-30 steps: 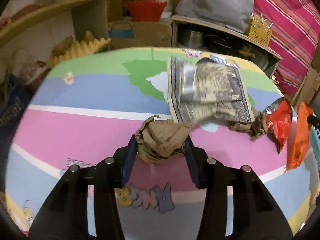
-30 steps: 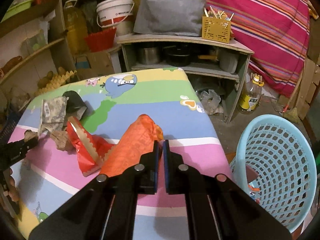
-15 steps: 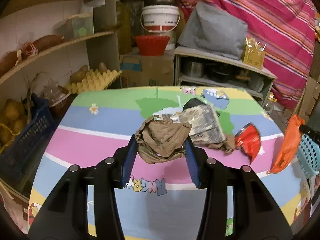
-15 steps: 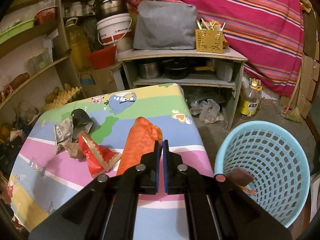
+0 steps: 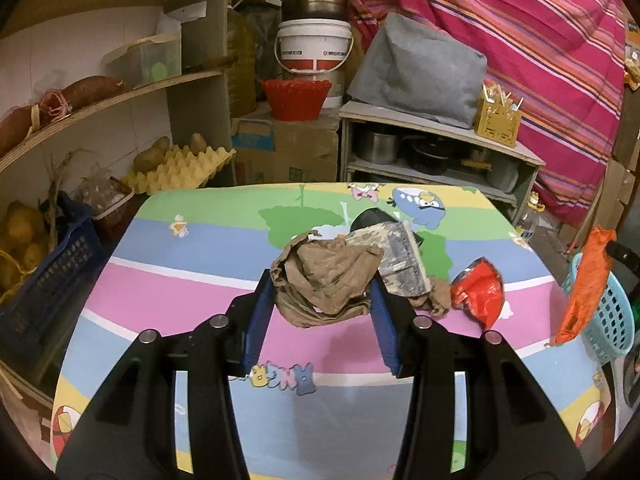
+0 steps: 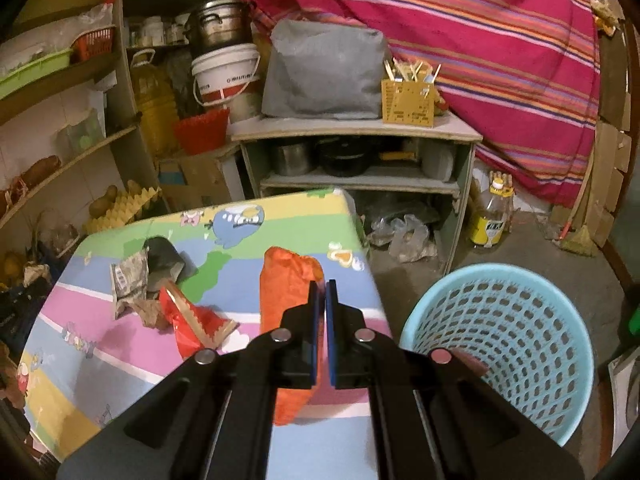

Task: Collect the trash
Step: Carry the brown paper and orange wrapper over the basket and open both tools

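left gripper point(image 5: 324, 284) clamping crumpled brown paper point(image 5: 326, 280) above colourful table point(image 5: 192, 248), right gripper point(image 6: 322, 292) pinching orange wrapper point(image 6: 286, 292) beside blue basket point(image 6: 508, 344)

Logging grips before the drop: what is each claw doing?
Left claw: shut on the crumpled brown paper wad.
Right claw: shut on the orange plastic wrapper.
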The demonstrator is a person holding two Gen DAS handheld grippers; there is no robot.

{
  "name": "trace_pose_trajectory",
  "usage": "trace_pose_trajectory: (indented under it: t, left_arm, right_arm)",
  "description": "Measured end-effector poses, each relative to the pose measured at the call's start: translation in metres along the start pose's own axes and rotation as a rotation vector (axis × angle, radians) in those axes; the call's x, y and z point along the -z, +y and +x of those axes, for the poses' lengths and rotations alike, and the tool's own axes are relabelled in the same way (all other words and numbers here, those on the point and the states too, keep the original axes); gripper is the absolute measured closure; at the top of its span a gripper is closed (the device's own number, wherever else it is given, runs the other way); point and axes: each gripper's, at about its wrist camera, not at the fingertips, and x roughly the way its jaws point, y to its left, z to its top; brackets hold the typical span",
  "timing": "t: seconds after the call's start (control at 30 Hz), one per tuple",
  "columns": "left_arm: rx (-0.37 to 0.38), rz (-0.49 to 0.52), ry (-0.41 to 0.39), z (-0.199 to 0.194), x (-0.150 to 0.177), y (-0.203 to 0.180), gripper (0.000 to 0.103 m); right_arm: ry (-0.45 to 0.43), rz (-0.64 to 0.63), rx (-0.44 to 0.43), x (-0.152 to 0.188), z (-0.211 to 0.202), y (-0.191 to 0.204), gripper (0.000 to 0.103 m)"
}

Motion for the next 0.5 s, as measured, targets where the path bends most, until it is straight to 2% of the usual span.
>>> trace_pose_trajectory:
  t: [0.27, 0.5]
  left_arm:
    - [0.048, 0.031, -0.026, -0.002, -0.012, -0.040, 0.058]
    - [0.152, 0.071, -0.051, -0.002, -0.026, -0.108, 0.058]
  right_arm:
    - [-0.045, 0.026, 0.038, -0.014, -0.022, -0.035, 0.100]
    - [-0.078, 0.059, 0.119, -0.024, -0.043, -0.089, 0.100]
